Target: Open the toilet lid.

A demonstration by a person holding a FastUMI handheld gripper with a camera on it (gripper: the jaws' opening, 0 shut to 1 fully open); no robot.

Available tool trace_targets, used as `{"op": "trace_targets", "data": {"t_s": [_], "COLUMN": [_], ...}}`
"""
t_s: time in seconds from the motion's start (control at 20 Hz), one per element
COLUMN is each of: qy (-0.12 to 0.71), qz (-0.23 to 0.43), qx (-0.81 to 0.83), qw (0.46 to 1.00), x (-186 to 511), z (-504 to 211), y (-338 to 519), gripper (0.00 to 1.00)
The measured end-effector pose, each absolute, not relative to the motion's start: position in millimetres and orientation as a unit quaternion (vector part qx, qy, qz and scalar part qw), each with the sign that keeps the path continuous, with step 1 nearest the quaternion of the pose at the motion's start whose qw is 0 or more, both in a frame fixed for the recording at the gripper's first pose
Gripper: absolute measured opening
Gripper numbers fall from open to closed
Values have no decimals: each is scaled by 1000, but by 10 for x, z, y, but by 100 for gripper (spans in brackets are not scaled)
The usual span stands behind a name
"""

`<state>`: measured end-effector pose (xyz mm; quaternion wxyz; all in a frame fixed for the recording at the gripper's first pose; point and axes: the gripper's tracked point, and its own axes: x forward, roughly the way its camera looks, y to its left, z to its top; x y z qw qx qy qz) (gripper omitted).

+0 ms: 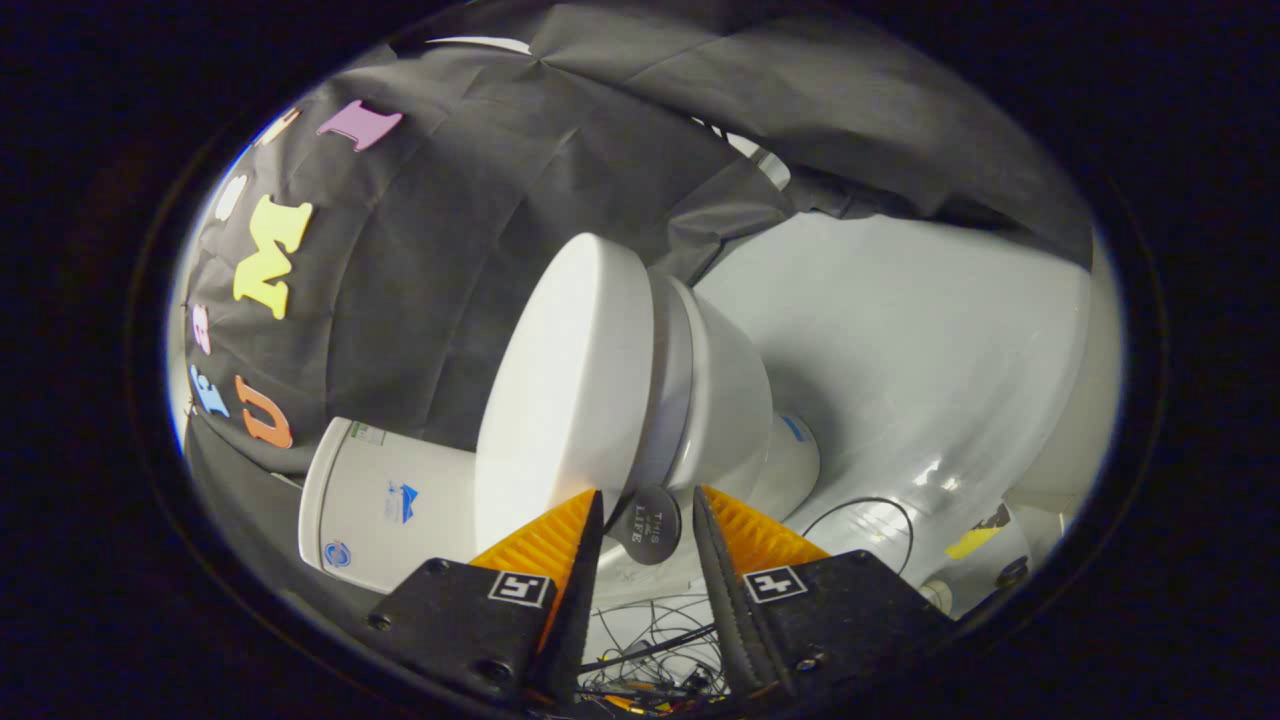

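While the tongs (pixel 648 505) sit spread by the shut lid's (pixel 560 390) edge, they must next slip under and lift.

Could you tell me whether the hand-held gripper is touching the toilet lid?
Cannot tell. In the gripper view the hand-held gripper is open, one finger overlapping the toilet lid edge; no contact or gap shows.

A round dark disc with pale lettering (pixel 646 524) sits at the centre. At six o'clock from it lies a tangle of thin black wires (pixel 655 650). A thin black cable loop (pixel 868 520) curves over the glossy pale-grey floor (pixel 900 330) at three o'clock, with a yellow-and-black scrap (pixel 975 540) just beyond it.
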<state>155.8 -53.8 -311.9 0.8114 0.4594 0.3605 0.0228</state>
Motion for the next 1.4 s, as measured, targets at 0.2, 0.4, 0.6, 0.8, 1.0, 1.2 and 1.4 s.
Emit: {"op": "trace_targets", "data": {"t_s": [0.2,0.4,0.6,0.8,1.0,1.2,1.4], "qy": [366,368,360,378,382,390,380], "qz": [31,42,51,50,43,52,45], "qx": [479,498,502,520,509,470,465], "qw": [797,784,785,765,770,790,798], "x": [1579,1570,1568,1554,1558,1538,1554], "z": [-3137,-3158,-3093,-3074,-3058,-3060,-2975], "y": [-502,-491,-496,-475,-435,-442,-467], "gripper": [43,24,11,8,8,8,8]}}
